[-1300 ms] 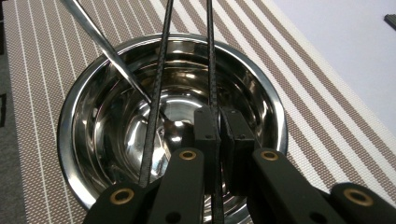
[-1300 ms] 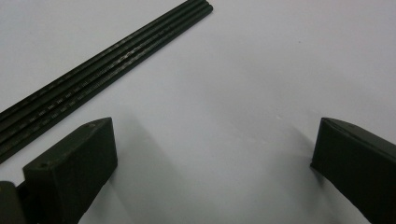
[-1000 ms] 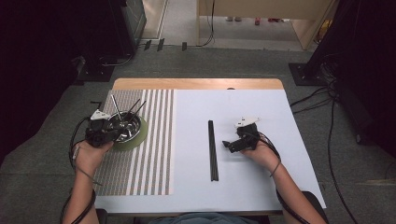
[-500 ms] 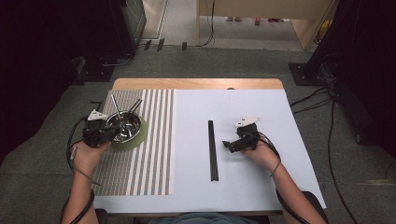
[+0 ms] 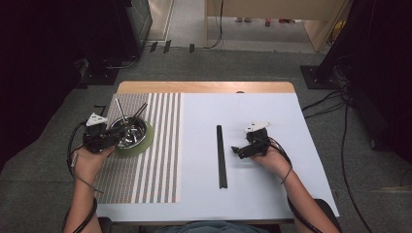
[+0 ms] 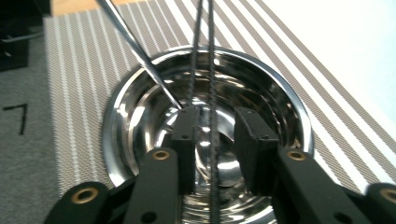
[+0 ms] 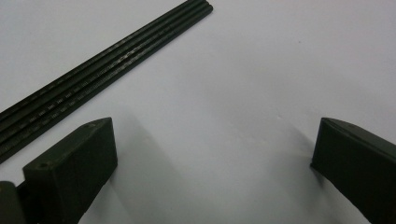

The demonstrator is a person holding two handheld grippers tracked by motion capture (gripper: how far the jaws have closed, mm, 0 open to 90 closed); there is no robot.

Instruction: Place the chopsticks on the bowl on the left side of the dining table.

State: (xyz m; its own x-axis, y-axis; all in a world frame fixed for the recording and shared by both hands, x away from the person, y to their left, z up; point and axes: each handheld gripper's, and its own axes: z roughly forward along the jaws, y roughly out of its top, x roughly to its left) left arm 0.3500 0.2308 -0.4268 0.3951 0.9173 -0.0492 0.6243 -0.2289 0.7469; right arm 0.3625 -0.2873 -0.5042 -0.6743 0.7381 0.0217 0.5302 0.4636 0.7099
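Observation:
A steel bowl (image 5: 130,133) sits on a green plate (image 5: 144,145) on the striped mat (image 5: 155,165). One silver stick (image 6: 135,49) and two dark chopsticks (image 6: 213,56) lean in the bowl (image 6: 280,107). My left gripper (image 5: 111,138) reaches into it from the left. Its jaws (image 6: 217,114) have just been opening, and one dark chopstick stands loose in the gap between the pads (image 6: 254,140). My right gripper (image 5: 239,150) rests on the white table, jaws wide open (image 7: 212,158) and empty, just right of a row of black chopsticks (image 5: 221,155) (image 7: 107,63).
The white table top (image 5: 272,194) stretches around the right hand. A wooden strip (image 5: 204,87) runs along the far edge. Cables (image 5: 330,102) lie on the grey floor at the right, and dark equipment stands at both sides.

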